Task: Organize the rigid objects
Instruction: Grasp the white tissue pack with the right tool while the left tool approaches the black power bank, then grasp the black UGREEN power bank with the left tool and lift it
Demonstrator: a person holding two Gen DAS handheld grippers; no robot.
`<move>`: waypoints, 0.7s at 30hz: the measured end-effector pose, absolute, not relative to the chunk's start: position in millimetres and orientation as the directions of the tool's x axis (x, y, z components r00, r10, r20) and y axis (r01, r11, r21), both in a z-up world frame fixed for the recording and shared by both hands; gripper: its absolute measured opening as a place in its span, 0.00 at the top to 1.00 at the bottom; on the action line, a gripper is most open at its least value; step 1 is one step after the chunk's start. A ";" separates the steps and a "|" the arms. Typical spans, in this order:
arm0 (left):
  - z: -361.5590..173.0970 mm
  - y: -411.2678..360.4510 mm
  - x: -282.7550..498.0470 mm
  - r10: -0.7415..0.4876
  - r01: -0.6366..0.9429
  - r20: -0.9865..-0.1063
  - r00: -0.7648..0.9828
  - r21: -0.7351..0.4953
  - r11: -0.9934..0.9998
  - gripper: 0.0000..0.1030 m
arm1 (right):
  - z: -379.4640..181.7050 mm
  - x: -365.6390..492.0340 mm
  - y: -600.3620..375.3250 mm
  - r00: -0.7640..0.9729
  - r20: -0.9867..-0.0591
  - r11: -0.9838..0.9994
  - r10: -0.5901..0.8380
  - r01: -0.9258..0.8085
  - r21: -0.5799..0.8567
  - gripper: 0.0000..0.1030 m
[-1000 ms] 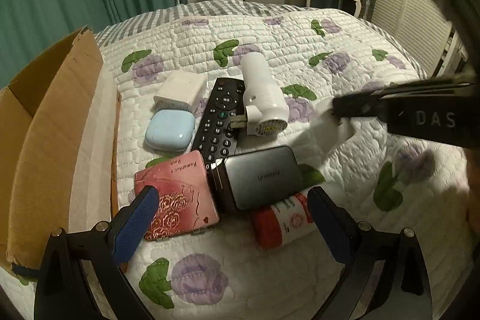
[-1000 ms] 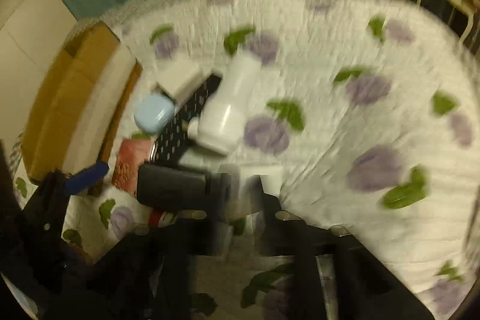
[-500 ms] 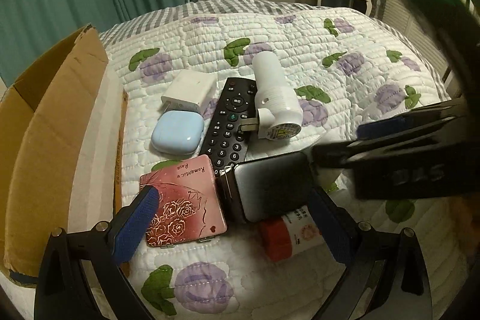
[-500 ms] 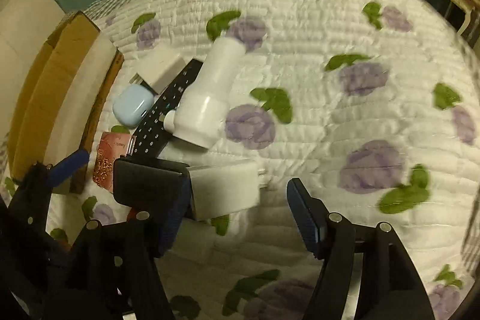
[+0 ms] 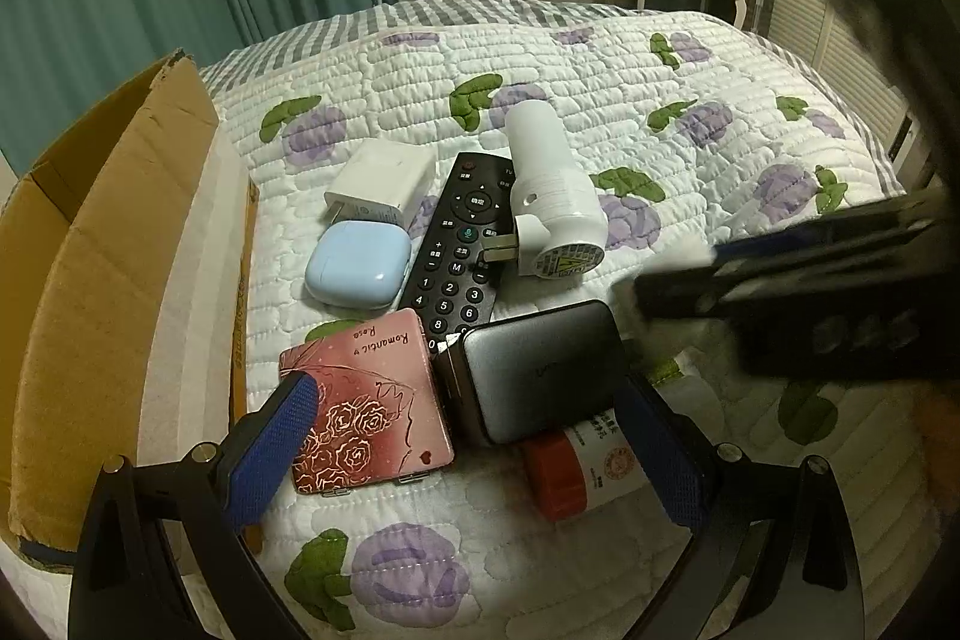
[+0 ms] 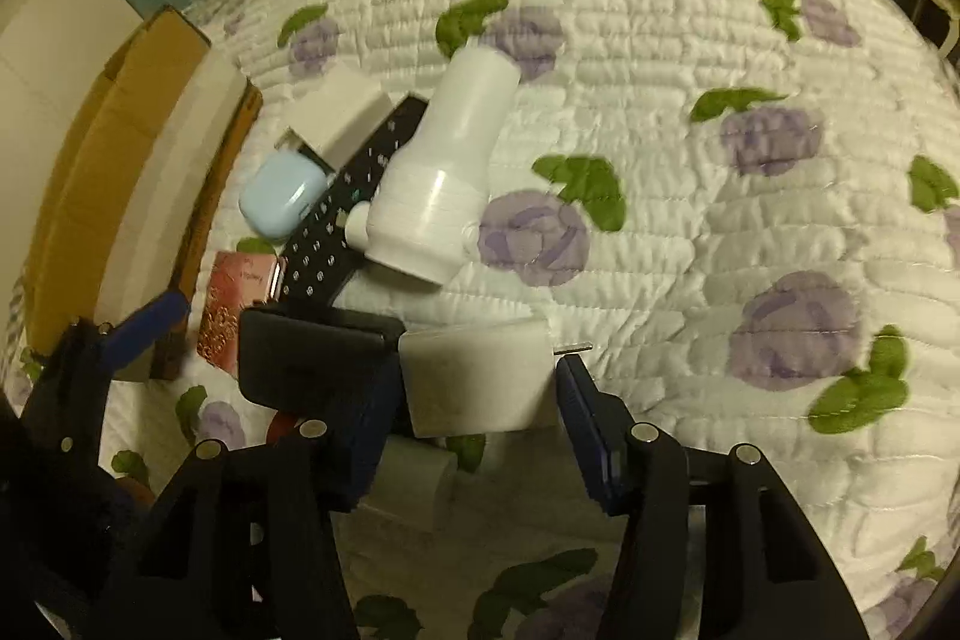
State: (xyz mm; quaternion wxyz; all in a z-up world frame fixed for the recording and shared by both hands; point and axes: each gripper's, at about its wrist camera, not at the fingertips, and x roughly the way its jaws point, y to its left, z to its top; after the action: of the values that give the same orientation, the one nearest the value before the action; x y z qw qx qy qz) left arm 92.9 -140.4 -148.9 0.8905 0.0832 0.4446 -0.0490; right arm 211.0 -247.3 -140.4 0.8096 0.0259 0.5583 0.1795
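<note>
A pile of objects lies on the quilted bed: a pink rose tin (image 5: 366,400), a dark grey power bank (image 5: 540,376), a black remote (image 5: 462,244), a white cylindrical plug device (image 5: 549,196), a blue earbud case (image 5: 358,265), a white charger (image 5: 381,190) and a red-capped bottle (image 5: 576,466). My left gripper (image 5: 474,448) is open, its fingers either side of the tin and power bank. My right gripper (image 6: 480,424) has its fingers closed against a white adapter block (image 6: 477,379) beside the power bank (image 6: 312,364).
An open cardboard box (image 5: 102,268) stands at the bed's left edge; it also shows in the right wrist view (image 6: 120,160). Quilt (image 6: 720,220) stretches to the right. A desk and fridge stand beyond the bed.
My right gripper has come down to the pile and its fingers have closed in on the white adapter block. My left gripper has edged slightly forward and stayed open.
</note>
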 end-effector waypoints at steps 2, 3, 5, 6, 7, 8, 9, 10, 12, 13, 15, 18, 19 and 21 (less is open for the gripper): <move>-147.7 -141.1 93.7 -0.017 0.159 -0.799 0.601 0.099 0.982 0.03 | -123.2 205.3 -253.6 0.391 -0.880 0.950 0.272 -0.258 0.179 0.48; -147.0 -141.7 94.5 -0.022 0.162 -0.799 0.602 0.095 0.982 0.03 | -116.5 203.1 -255.1 0.425 -0.872 0.955 0.243 -0.260 0.140 0.48; -146.7 -145.0 96.8 -0.029 0.169 -0.801 0.598 0.090 0.981 0.03 | -103.8 197.9 -258.4 0.491 -0.854 0.966 0.172 -0.256 0.048 0.48; -147.2 -147.9 98.0 -0.032 0.174 -0.803 0.595 0.090 0.981 0.03 | -101.3 197.3 -259.5 0.504 -0.849 0.967 0.154 -0.252 0.026 0.48; -148.3 -150.9 99.3 -0.032 0.178 -0.805 0.592 0.093 0.980 0.03 | -99.5 195.9 -262.9 0.509 -0.849 0.968 0.146 -0.252 0.015 0.48; -149.7 -154.2 100.4 -0.032 0.182 -0.807 0.589 0.094 0.979 0.03 | -100.1 197.1 -264.1 0.506 -0.850 0.968 0.144 -0.249 0.015 0.48; -152.3 -158.4 102.6 -0.034 0.190 -0.811 0.585 0.096 0.977 0.03 | -101.4 198.3 -264.0 0.503 -0.853 0.968 0.143 -0.250 0.016 0.48; -155.9 -162.2 105.7 -0.026 0.191 -0.816 0.577 0.103 0.976 0.03 | -102.5 199.1 -263.2 0.499 -0.855 0.968 0.143 -0.250 0.016 0.48; -163.7 -167.8 113.1 -0.003 0.182 -0.826 0.563 0.120 0.976 0.03 | -102.2 198.9 -266.2 0.495 -0.857 0.968 0.142 -0.250 0.017 0.49; -167.0 -169.3 116.0 0.001 0.177 -0.829 0.560 0.120 0.977 0.03 | -103.5 200.2 -267.0 0.493 -0.858 0.969 0.144 -0.245 0.022 0.49; -172.6 -171.7 121.6 0.030 0.154 -0.824 0.566 0.141 0.978 0.03 | -105.1 200.1 -269.3 0.490 -0.860 0.971 0.145 -0.236 0.029 0.49; -173.1 -171.9 120.7 0.030 0.160 -0.819 0.573 0.148 0.976 0.05 | -108.0 200.9 -271.4 0.485 -0.862 0.973 0.149 -0.227 0.041 0.49; -172.6 -170.8 120.0 0.024 0.167 -0.820 0.571 0.145 0.975 0.07 | -107.8 199.9 -272.2 0.486 -0.861 0.973 0.151 -0.226 0.043 0.49; -170.0 -170.1 117.4 0.024 0.185 -0.818 0.575 0.159 0.970 0.18 | -106.5 199.0 -273.5 0.490 -0.858 0.973 0.151 -0.224 0.044 0.49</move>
State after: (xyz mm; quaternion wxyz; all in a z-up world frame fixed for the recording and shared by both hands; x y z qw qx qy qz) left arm 117.4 -170.1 -170.0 0.8801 0.1141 0.4586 -0.0456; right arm 199.0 -273.5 -106.5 0.8624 -0.0370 0.4930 0.1090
